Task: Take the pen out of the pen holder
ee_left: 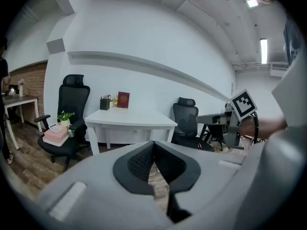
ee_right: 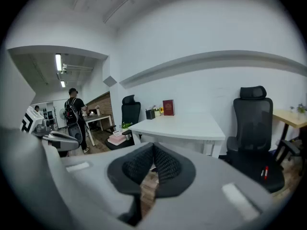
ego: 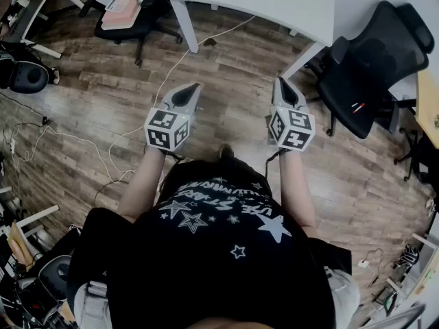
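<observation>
The dark pen holder (ee_left: 104,103) stands at the back of a white table (ee_left: 129,118), next to a red book (ee_left: 123,99). It is small in the right gripper view too, pen holder (ee_right: 150,113), and I cannot make out single pens. Both grippers are held in the air over the wooden floor, well short of the table. My left gripper (ego: 186,91) is shut with nothing between its pads (ee_left: 144,162). My right gripper (ego: 283,88) is also shut and empty, its pads (ee_right: 165,164) meeting.
A black office chair (ego: 370,67) with small red items (ego: 357,106) on its seat stands right of the table. Another chair (ego: 123,9) at the left carries a pink box and a plant. Cables (ego: 137,125) trail over the floor. A person with a backpack (ee_right: 74,114) stands far off.
</observation>
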### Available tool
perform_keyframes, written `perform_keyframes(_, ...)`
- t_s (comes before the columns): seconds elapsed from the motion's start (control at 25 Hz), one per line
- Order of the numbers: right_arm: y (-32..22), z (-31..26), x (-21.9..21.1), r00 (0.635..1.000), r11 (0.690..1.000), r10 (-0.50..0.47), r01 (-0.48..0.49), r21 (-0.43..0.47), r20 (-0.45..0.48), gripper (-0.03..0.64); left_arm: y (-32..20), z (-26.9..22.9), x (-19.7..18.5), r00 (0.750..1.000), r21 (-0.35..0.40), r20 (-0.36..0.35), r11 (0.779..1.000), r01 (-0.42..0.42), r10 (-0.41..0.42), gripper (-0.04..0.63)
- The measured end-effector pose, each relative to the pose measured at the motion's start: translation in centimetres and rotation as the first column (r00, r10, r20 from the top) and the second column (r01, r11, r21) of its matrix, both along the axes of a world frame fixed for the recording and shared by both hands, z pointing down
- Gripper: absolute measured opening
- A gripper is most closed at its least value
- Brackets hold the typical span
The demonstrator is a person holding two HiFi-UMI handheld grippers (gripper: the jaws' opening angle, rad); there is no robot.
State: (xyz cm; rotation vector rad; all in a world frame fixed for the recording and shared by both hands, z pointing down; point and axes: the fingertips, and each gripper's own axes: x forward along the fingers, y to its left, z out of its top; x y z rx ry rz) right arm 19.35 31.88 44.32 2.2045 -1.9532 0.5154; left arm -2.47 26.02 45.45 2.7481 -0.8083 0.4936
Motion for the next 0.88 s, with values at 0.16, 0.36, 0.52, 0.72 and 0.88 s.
perform_keyframes(0.16,0.0,0.4,1.1,1.000,1.000,-0.005,0.005,0.002,0.003,0.005,-0.2,0.0,0.7,1.000,0.007,0.004,1.000,0.010,-0.010,0.010)
perform_keyframes(0.36,-0.5,0.3,3.0,1.000,1.000,-0.017,0.016,0.020,0.019,0.005,-1.0,-0.5,2.2,0.999,0.027,0.005,0.999,0.033,-0.033,0.011)
perform_keyframes(0.52,-1.0,1.2,4.4,0.999,0.999,-0.035,0.034,0.014,0.031,0.005,-1.5,-1.3,2.0,0.995,0.042,-0.009,0.995,0.095,-0.095,0.011)
perform_keyframes(0.72,-2.6,1.2,3.8,0.995,0.996,-0.074,0.071,0.052,0.060,0.005,-2.0,-2.0,0.8,0.993,0.047,-0.009,0.992,0.117,-0.116,0.011)
perform_keyframes(0.88,-5.1,0.9,2.6,0.991,0.992,-0.113,0.109,0.059,0.072,0.110,-3.7,-2.2,0.0,0.989,0.040,-0.032,0.988,0.146,-0.145,0.011)
